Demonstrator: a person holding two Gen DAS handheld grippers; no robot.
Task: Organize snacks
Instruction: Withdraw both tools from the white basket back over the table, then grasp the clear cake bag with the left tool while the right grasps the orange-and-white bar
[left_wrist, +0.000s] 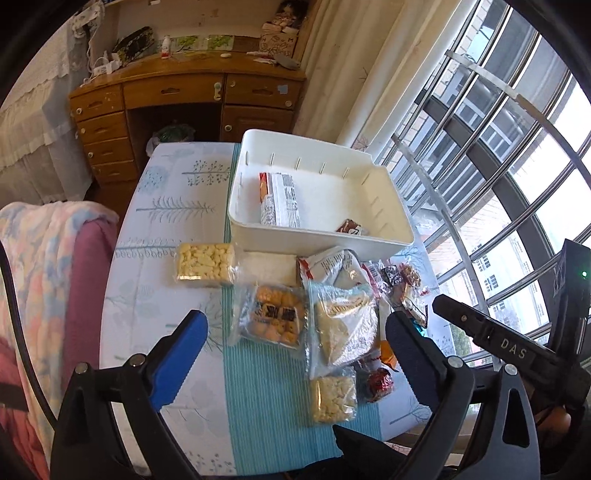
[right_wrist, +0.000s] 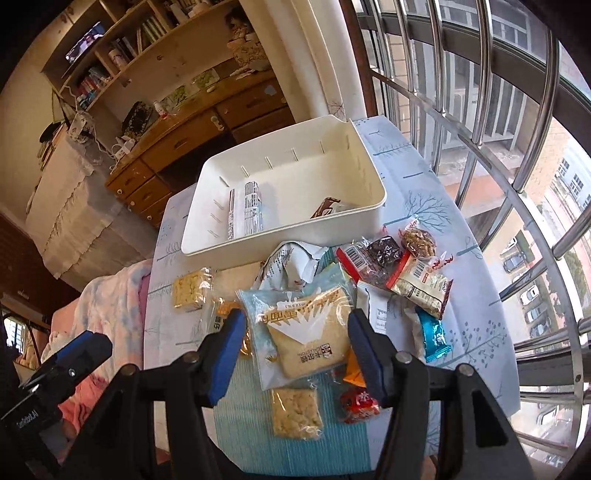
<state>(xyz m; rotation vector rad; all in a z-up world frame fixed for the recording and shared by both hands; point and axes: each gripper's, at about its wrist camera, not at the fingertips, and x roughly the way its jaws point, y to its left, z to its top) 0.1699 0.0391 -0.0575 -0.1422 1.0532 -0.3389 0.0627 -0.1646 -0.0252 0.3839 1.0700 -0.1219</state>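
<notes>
A white plastic bin (left_wrist: 369, 236) (right_wrist: 199, 229) stands at the far side of the table and holds a silver-and-red packet (left_wrist: 280, 199) (right_wrist: 251, 214) and a small brown packet (left_wrist: 351, 229) (right_wrist: 325, 207). Before it lies a heap of snacks: a puffed-rice bar (left_wrist: 205, 264) (right_wrist: 188, 290), an orange cracker pack (left_wrist: 275, 319), a clear-bagged sandwich biscuit (left_wrist: 343, 326) (right_wrist: 306, 339), a second rice bar (left_wrist: 332, 400) (right_wrist: 295, 411), a red candy (left_wrist: 378, 384) (right_wrist: 360, 406). My left gripper (left_wrist: 295, 343) is open above the cracker pack. My right gripper (right_wrist: 297, 354) is open around the sandwich biscuit bag.
More small packets (right_wrist: 391, 262) and a blue wrapper (right_wrist: 436, 338) lie at the right of the heap. The table's right edge borders window bars (right_wrist: 498, 147). A wooden desk (left_wrist: 184, 96) stands behind. A chair with a blanket (left_wrist: 48, 258) stands at the left.
</notes>
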